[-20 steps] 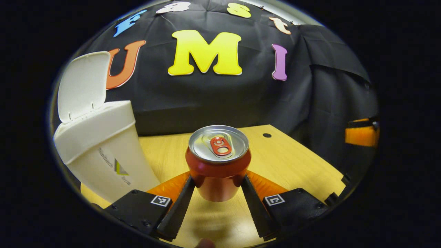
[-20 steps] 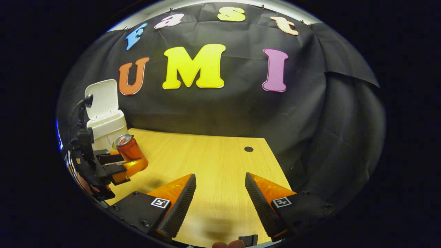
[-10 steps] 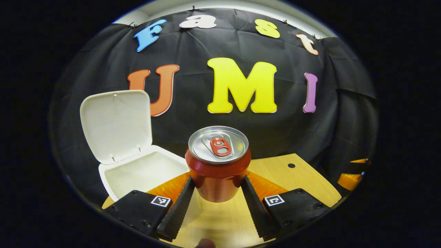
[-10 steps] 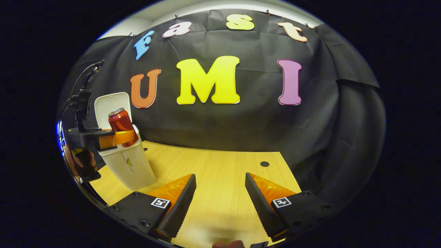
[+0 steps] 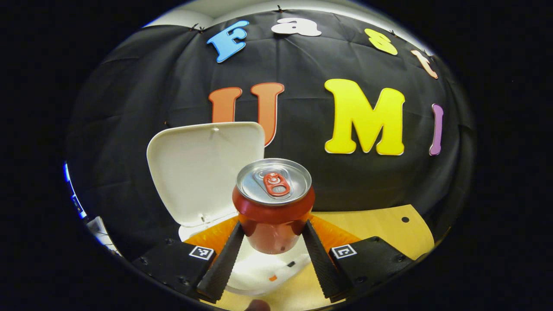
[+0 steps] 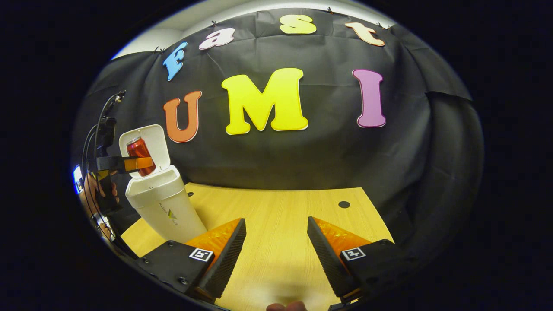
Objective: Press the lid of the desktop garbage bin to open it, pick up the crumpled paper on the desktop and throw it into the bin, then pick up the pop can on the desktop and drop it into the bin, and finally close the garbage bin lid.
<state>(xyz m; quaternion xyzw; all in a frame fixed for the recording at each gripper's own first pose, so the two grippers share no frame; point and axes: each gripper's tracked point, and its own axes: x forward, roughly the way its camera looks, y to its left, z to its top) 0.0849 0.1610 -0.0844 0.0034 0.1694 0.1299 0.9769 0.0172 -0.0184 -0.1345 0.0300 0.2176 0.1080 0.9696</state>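
My left gripper (image 5: 273, 235) is shut on a red pop can (image 5: 273, 203), upright with its silver top and red tab showing. The can hangs right above the mouth of the white garbage bin (image 5: 259, 270), whose lid (image 5: 203, 168) stands open behind it. White crumpled paper seems to lie inside the bin. In the right gripper view the same bin (image 6: 162, 203) stands at the table's left, with the can (image 6: 139, 154) held over it by the left gripper (image 6: 129, 164). My right gripper (image 6: 276, 255) is open over the wooden table (image 6: 281, 242), holding nothing.
A person's hand (image 6: 93, 192) holds the left gripper's handle at the far left, with cables rising above it. The table has a small round hole (image 6: 344, 204) near its back right corner. Black cloth walls close the booth behind and to the right.
The left gripper has lifted the can from the table and carried it leftward over the open bin. The right gripper has stayed open above the table, shifting only slightly.
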